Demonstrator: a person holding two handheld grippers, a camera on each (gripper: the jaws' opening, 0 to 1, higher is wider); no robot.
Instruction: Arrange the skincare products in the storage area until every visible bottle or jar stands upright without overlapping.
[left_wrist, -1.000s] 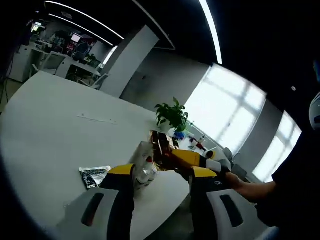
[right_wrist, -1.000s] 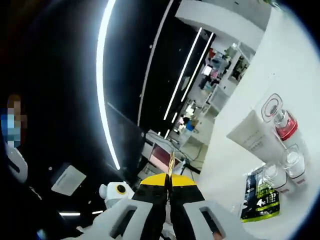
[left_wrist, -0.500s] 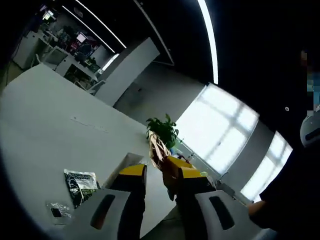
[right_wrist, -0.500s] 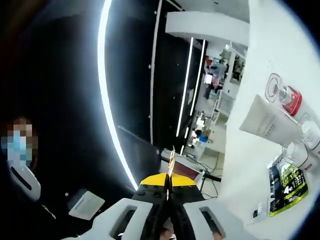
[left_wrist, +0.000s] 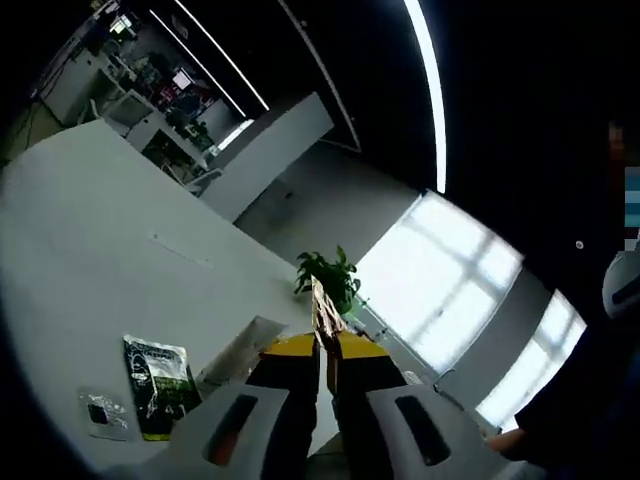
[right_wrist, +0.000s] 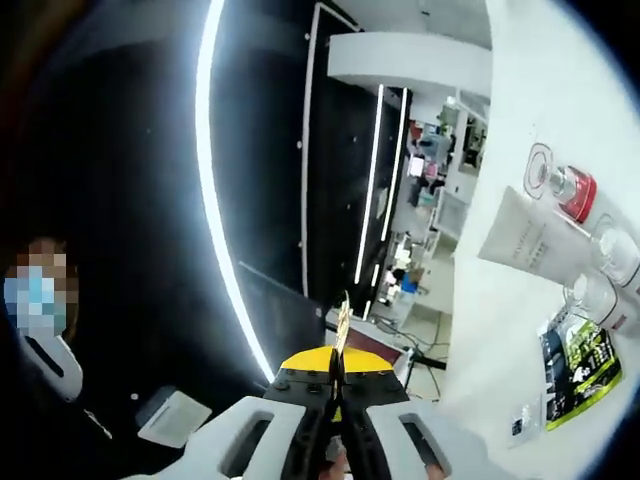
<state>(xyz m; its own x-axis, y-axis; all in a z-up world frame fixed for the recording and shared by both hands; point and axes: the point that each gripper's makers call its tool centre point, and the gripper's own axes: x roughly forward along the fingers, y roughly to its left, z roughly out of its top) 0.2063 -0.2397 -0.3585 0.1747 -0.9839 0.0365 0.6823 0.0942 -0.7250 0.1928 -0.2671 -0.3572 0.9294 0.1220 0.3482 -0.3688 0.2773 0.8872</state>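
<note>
Two claws are raised well above the white bench. In the left gripper view the left claw is clenched, its yellow-tipped jaws pinching a thin brown strip that sticks up between them; what the strip is cannot be made out. Just left of the jaws a white tube lies flat on the bench, partly hidden behind the claw. Beside it lie a dark sachet and, nearer the rim, a small clear packet. Farther along the bench stands a green plant, with bright windows behind it and a cluttered office area at the far left.

In the right gripper view the right claw is also pressed tight, with a thin strip rising from between its jaws. The bench runs up the right edge, tilted by the camera's roll. On it, nearest, lie a small packet and a green-and-black sachet. Beyond them are two clear jars, one touching the sachet. Next comes a white tube lying flat, then a red-capped bottle on its side. A long ceiling light curves across the dark room.
</note>
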